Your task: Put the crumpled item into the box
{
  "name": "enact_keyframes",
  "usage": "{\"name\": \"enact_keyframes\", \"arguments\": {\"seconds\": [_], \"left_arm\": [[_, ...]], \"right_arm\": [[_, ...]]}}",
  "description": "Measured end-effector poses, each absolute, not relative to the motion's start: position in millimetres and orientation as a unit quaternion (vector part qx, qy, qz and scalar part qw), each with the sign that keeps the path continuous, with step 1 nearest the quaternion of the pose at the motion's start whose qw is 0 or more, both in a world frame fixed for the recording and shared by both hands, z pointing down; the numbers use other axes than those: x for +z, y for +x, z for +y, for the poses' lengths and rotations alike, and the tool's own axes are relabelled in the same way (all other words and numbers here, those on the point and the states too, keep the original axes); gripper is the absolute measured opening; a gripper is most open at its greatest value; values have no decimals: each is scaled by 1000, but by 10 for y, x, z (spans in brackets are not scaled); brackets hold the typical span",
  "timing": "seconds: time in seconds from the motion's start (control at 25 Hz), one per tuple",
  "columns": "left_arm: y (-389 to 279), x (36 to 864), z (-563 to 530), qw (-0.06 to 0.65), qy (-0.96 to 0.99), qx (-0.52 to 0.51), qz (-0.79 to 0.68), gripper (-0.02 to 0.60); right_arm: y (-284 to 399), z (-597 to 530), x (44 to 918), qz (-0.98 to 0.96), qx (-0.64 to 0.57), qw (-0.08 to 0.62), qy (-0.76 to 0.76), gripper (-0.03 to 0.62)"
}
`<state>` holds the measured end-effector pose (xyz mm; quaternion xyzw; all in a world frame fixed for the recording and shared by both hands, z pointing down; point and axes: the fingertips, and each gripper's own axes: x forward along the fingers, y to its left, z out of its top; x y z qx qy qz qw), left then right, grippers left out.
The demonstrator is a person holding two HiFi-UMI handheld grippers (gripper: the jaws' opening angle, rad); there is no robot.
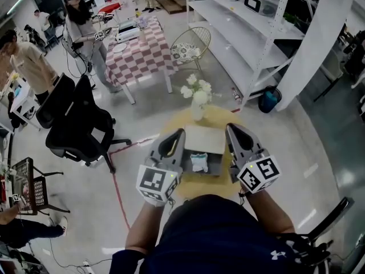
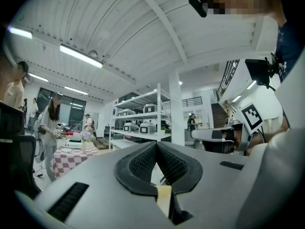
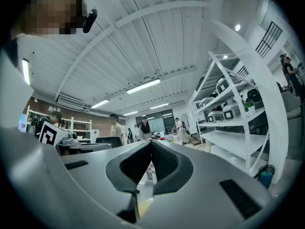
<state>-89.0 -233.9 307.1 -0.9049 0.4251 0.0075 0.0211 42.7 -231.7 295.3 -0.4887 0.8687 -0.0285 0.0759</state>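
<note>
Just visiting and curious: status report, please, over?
Left tongs shut, empty; right tongs shut, empty. Crumpled item seemingly inside open box. Flower vase stands behind, not in the way.

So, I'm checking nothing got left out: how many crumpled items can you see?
1. The crumpled item appears to lie inside the open box on the round yellow table. Others could be hidden behind the box's raised lid.

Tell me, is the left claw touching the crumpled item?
Apart. The left gripper view shows the left claw shut on nothing; in the head view the crumpled item lies alone in the box.
</note>
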Motion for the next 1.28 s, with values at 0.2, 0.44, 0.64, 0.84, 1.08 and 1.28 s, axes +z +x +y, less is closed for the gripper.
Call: {"name": "enact_keyframes", "arguments": {"seconds": [0.2,0.44,0.64,0.84,1.08,1.28], "left_arm": [[-903,3082,-2357,19,-905,7,425,17],[-898,3106,-2382,17,-904,5,426,17],[-886,3127,-2392,16,-905,2,426,17],[-868,3122,-2409,15,-905,0,425,17],[-866,3151,-2423,11,-905,-1,426,17],[-859,3189,-2480,11,-905,-3,426,17]], "right_arm": [[409,-2330,2951,870,-28,75,-487,2],[391,-2348,2960,871,-28,73,-484,2],[405,-2355,2964,871,-29,75,-485,2],[419,-2370,2955,871,-31,76,-484,2],[419,-2381,2975,871,-34,74,-484,2],[422,-2439,2989,872,-35,74,-483,2]]}}
